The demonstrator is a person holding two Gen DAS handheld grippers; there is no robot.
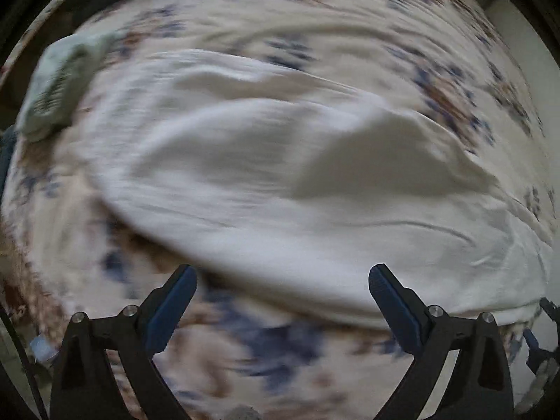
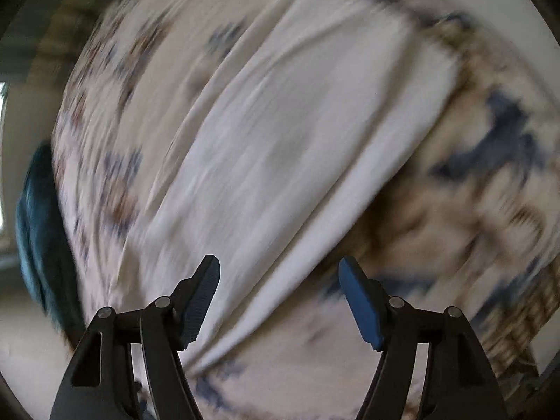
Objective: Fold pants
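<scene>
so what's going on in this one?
A person with a handheld gripper in each hand is folding white pants laid on a flower-print bedspread. At this moment neither gripper holds anything: the left gripper and the right gripper both hang open above the cloth, with nothing between the pads. Both views are motion-blurred. The pants lie bunched with a raised fold across the middle. A pale green folded cloth sits off to one side on the bedspread.

The pants [image 1: 266, 175] lie spread across the middle of the left wrist view, on the bedspread [image 1: 315, 28] that surrounds them. A folded cloth [image 1: 59, 84], perhaps a towel, sits at upper left, just beside them.
</scene>
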